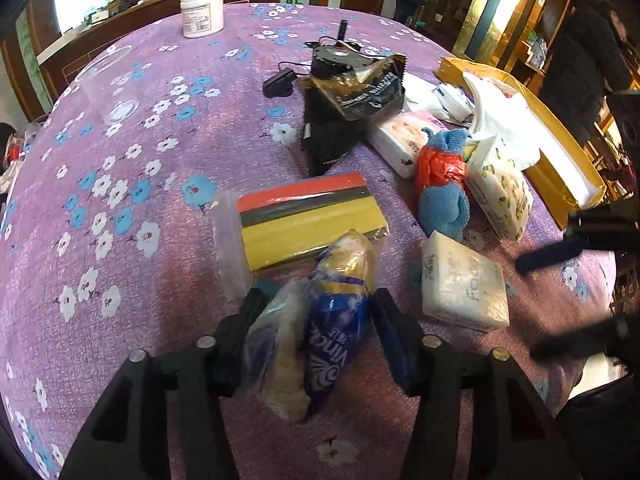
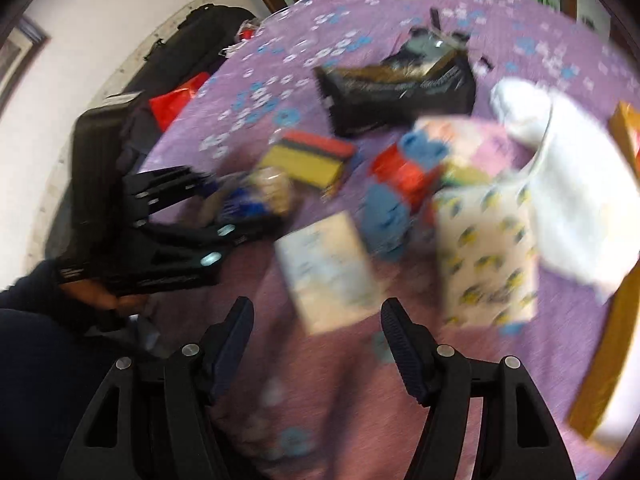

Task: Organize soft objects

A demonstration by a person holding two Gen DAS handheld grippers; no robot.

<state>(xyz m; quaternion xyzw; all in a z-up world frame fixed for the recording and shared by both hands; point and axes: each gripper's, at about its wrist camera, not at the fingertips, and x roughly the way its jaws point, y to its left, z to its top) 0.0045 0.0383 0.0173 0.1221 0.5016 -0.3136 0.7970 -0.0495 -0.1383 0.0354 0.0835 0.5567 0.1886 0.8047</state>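
Note:
My left gripper (image 1: 316, 304) is shut on a blue and gold plastic tissue bag (image 1: 320, 320), held just above the purple flowered tablecloth (image 1: 140, 208). Ahead lie a pack of yellow, black and red sponges (image 1: 312, 220), a white tissue pack (image 1: 464, 284), a blue towel with a red bag (image 1: 444, 184) and a lemon-print tissue pack (image 1: 500, 192). My right gripper (image 2: 318, 320) is open and empty, near the white tissue pack (image 2: 328, 268); its view is blurred. The left gripper (image 2: 224, 208) with the bag shows there at left.
A black foil bag (image 1: 352, 108) and a black device stand behind the sponges. A white jar (image 1: 202, 10) is at the far edge, a clear cup (image 1: 108, 84) at left. A yellow box (image 1: 560, 152) with white bags is at right.

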